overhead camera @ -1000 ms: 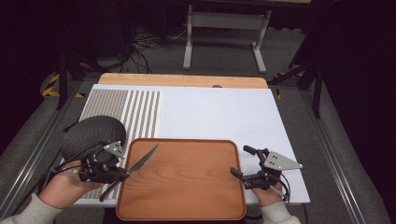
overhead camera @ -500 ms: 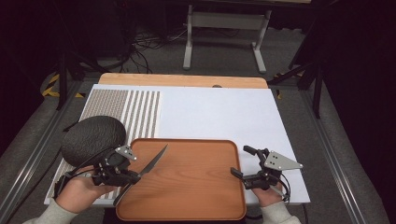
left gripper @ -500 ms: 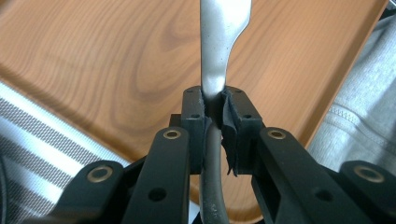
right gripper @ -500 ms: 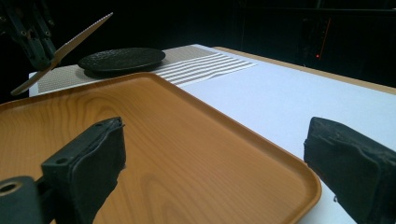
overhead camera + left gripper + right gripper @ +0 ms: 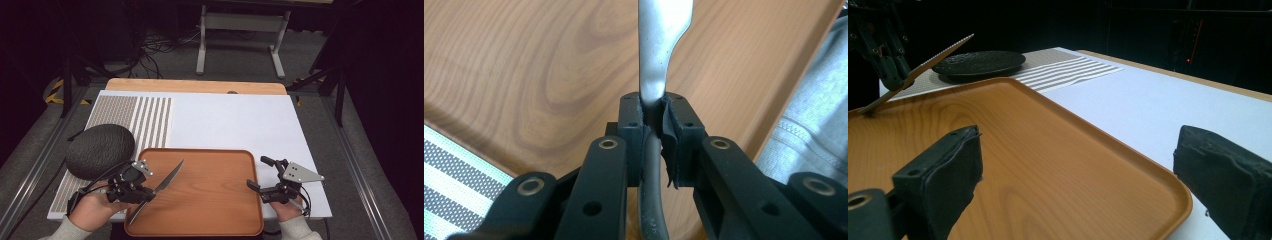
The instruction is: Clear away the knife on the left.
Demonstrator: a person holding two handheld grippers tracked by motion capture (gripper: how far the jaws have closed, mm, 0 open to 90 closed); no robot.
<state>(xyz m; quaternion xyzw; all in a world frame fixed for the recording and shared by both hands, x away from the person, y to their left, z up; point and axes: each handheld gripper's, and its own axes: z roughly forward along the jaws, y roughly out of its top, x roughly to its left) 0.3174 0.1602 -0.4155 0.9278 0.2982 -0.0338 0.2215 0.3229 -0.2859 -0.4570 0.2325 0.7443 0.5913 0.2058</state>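
A silver table knife is clamped near its middle in my left gripper, which is shut on it over the left part of the wooden tray. The blade slants up toward the far right and the handle end dips to the tray's near left. In the left gripper view the pads pinch the knife just behind the blade, above the tray. My right gripper rests at the tray's right rim, open and holding nothing. The right gripper view shows its own jaws wide apart over the tray, with the knife far left.
A dark round plate lies on the striped placemat, just left of the tray. White board stretches behind the tray to a wooden table edge. A grey sleeve is close to the right of the left gripper.
My left gripper has carried the knife rightward and lower, from beside the plate to over the tray's left part. The right gripper has stayed put.
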